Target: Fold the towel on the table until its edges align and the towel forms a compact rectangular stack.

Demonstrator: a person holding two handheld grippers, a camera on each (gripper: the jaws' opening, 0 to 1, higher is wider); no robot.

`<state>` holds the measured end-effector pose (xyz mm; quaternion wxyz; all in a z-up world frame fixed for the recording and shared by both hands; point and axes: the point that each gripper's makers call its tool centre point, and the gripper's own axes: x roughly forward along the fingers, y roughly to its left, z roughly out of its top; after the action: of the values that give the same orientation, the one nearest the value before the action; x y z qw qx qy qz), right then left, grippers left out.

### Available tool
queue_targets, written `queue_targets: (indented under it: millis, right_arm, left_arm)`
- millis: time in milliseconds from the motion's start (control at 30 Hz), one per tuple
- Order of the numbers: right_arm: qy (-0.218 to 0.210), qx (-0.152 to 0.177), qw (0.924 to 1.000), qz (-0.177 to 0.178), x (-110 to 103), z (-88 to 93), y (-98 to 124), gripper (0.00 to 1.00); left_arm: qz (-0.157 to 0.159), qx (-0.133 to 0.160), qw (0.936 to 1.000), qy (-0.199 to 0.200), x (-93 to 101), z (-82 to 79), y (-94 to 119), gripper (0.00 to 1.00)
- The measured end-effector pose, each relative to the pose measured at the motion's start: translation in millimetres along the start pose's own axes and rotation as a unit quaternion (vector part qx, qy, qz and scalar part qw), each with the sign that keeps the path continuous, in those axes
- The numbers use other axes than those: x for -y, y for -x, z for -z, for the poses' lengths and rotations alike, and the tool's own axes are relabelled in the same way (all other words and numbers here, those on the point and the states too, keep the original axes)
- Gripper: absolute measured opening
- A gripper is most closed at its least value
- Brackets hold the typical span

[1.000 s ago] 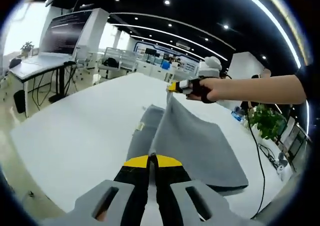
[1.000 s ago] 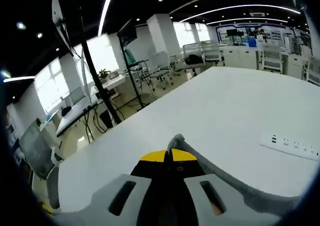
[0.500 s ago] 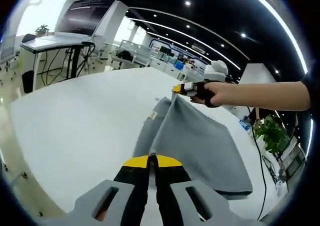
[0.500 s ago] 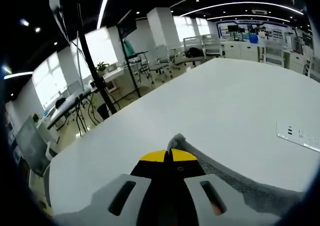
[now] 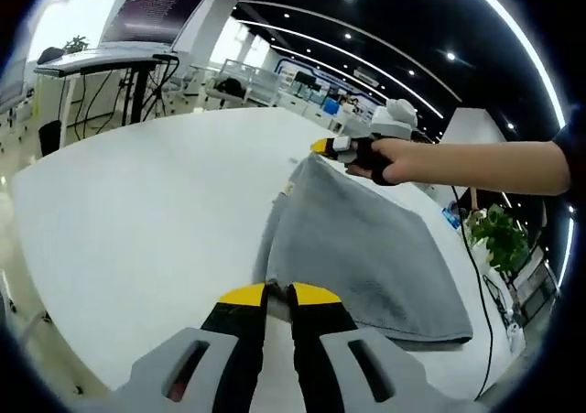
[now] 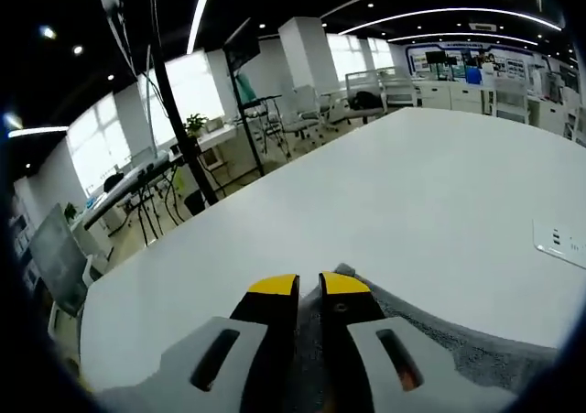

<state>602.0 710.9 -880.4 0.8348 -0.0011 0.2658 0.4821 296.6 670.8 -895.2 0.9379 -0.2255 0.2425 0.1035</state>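
Note:
A grey towel (image 5: 366, 239) lies folded over on the white table (image 5: 137, 202), its top layer flat and its near corner just ahead of my left gripper (image 5: 279, 294). The left jaws stand slightly apart, with the towel's edge at the gap. At the towel's far corner a person's hand (image 5: 394, 161) holds my right gripper (image 5: 322, 146). In the right gripper view, the right gripper (image 6: 309, 287) is open a little, and the towel (image 6: 430, 335) lies under and between its jaws on the table (image 6: 412, 193).
A white power strip (image 6: 560, 241) lies on the table to the right. A black cable (image 5: 476, 285) runs off the table's right edge near a potted plant (image 5: 499, 234). Desks with a monitor (image 5: 101, 56) and office chairs stand beyond the table.
Both grippers' jaws have parted from fully shut. The towel's lifted fold has come down flat on the table. Both cameras have dropped closer to the table.

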Motion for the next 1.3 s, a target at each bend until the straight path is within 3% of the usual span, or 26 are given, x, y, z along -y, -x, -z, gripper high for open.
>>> queue_targets:
  millis: [167,467,600,733,800,867,933,1133,1300]
  right_arm:
    - [0.020,0.000,0.9998,-0.009,-7.4,-2.3,9.4,0.11]
    - [0.029,-0.012,0.9995,-0.003,3.4,7.7,28.4,0.11]
    - [0.019,-0.029,0.9994,0.006,13.0,15.4,36.7,0.18]
    - [0.035,-0.033,0.9987,0.015,20.9,14.7,43.2,0.21]
    - [0.035,-0.039,0.9986,0.013,25.5,16.2,45.4,0.23]
    - [0.038,-0.045,0.9982,0.016,31.2,18.9,48.9,0.24]
    - [0.045,-0.053,0.9974,0.020,38.7,22.2,53.7,0.24]
    - [0.045,-0.061,0.9961,0.044,69.1,28.0,74.9,0.24]
    - [0.044,-0.069,0.9941,0.071,98.2,31.7,96.1,0.25]
  left_arm:
    - [-0.009,-0.006,0.9999,-0.014,-2.5,-1.2,-3.2,0.13]
    - [-0.029,-0.009,0.9989,-0.035,-16.0,-5.5,-9.5,0.15]
    - [-0.024,-0.012,0.9980,-0.058,-15.3,-7.3,-12.0,0.21]
    - [-0.018,-0.015,0.9964,-0.082,-11.7,-8.7,-14.5,0.26]
    - [-0.009,-0.030,0.9933,-0.111,-4.7,-5.1,-16.0,0.32]
    - [-0.004,-0.060,0.9835,-0.171,-2.0,-0.1,-18.2,0.39]
    - [0.001,-0.063,0.9776,-0.201,6.0,1.3,-20.3,0.40]
    - [-0.015,-0.065,0.9846,-0.161,3.7,4.4,-21.7,0.39]
    - [-0.034,-0.059,0.9862,-0.151,-14.7,-3.0,-17.0,0.38]
